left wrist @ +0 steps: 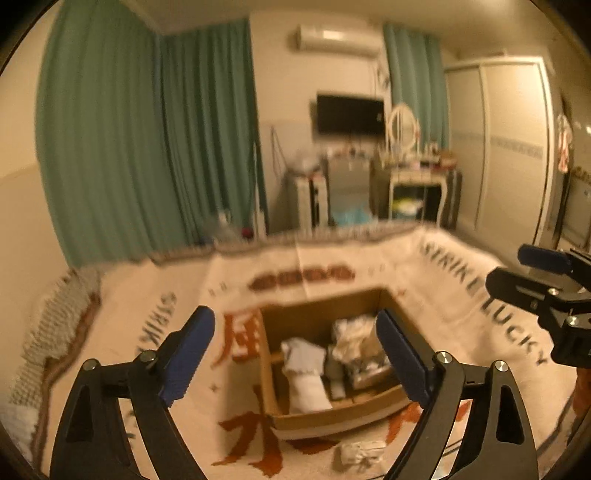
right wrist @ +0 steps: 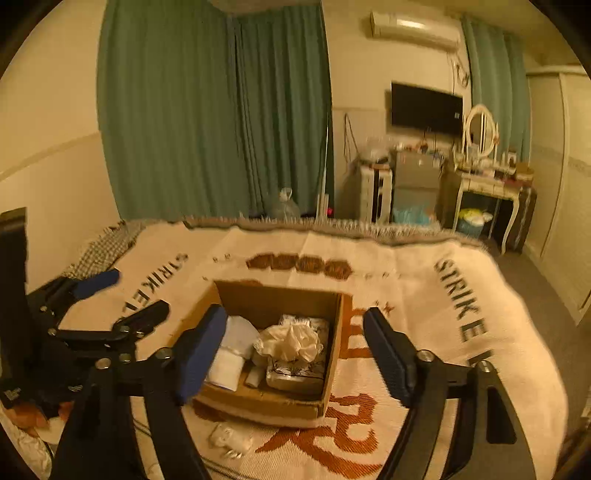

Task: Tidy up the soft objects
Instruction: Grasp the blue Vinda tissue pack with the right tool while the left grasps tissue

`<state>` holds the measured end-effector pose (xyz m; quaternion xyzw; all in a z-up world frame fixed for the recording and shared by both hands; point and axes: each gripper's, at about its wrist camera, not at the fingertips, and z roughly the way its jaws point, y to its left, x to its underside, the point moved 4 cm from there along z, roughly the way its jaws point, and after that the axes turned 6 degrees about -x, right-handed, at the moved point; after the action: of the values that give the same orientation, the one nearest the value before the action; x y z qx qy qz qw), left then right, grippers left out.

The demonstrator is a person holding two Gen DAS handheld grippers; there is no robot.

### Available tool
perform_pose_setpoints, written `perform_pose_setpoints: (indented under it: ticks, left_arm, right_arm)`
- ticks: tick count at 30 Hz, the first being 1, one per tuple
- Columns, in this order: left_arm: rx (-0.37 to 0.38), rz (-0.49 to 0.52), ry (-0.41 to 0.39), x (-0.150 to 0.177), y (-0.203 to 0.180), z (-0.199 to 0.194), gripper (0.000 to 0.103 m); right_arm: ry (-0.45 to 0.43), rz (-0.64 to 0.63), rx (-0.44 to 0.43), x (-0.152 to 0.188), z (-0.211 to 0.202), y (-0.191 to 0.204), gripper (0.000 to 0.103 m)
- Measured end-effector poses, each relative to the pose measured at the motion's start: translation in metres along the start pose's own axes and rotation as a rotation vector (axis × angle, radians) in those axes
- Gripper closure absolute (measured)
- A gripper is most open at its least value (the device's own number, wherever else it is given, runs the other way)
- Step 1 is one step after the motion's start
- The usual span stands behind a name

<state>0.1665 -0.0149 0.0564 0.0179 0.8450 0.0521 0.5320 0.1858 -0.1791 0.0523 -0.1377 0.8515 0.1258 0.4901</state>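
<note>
Lay across the whole bed: a cream blanket (right wrist: 436, 314) with black lettering down both sides and rust-coloured characters near the front edge. Hung behind it along the far wall: green curtains (right wrist: 207, 110), with a dark television (right wrist: 426, 107), an air conditioner (right wrist: 413, 26) and a white dressing table with an oval mirror (right wrist: 480, 129) further right.

Sat open near the middle of the blanket: a cardboard box (right wrist: 273, 402) (left wrist: 332, 410). Held inside it, packed close together: a folded white cloth (right wrist: 236, 343) at the left, a crumpled cream-white bundle (right wrist: 291, 341) on top of a patterned packet (right wrist: 295, 376) at the right, and a small pale roll between them, low in the box. Too blurred in the left wrist view to tell the pieces apart beyond a white fold (left wrist: 306, 391) and a pale heap (left wrist: 351, 332).

Lay alone on the blanket just in front of the box's near wall: a small crumpled white thing (right wrist: 231, 441) (left wrist: 360, 452), apart from the cardboard.

Hovered above the box's near side: the right gripper (right wrist: 295, 354), blue pads (right wrist: 201, 354) spread wide, nothing between them. Hovered likewise the left gripper (left wrist: 295, 354), its fingers (left wrist: 188, 354) parted well apart and empty, the box framed in the gap. Showed at the far right edge of the left wrist view: the right gripper from the side (left wrist: 543, 280), also parted. Showed at the left edge of the right wrist view: the left gripper (right wrist: 118, 295), fingers apart.
</note>
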Motion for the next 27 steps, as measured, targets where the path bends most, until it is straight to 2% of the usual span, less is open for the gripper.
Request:
perform_pose_setpoints:
  ticks: [2,4,8,12,16,21,23,27]
  left_arm:
    - [-0.001,-0.008,-0.041,-0.009,0.006,-0.03,0.012]
    - [0.01,-0.02,-0.063,-0.013,0.012,-0.052,0.012]
    - [0.012,-0.022,-0.078,-0.004,0.02,-0.084,0.012]
    - [-0.017,0.009,-0.037,0.022,0.019,-0.089,0.012]
    - [-0.051,0.015,0.037,0.066,0.017,-0.076,0.012]
    - [-0.068,-0.012,0.22,0.138,0.012,-0.036,0.012]
    - [-0.067,-0.018,0.306,0.169,0.008,-0.016,0.013]
    - [-0.054,-0.012,0.385,0.208,-0.004,0.001,0.014]
  right_arm:
    - [-0.027,-0.008,0.033,-0.007,-0.029,0.008,0.014]
    - [-0.061,-0.019,0.058,-0.011,-0.058,0.015,0.001]
    - [-0.095,-0.041,0.064,-0.009,-0.103,0.032,0.0]
    - [-0.077,-0.056,0.054,0.008,-0.117,0.042,0.0]
    - [-0.008,-0.051,0.036,0.045,-0.103,0.043,0.0]
    - [0.106,-0.011,0.02,0.113,-0.058,0.036,0.0]
    - [0.123,0.013,0.009,0.139,-0.044,0.035,0.0]
    - [0.207,0.019,0.011,0.185,-0.012,0.033,0.0]
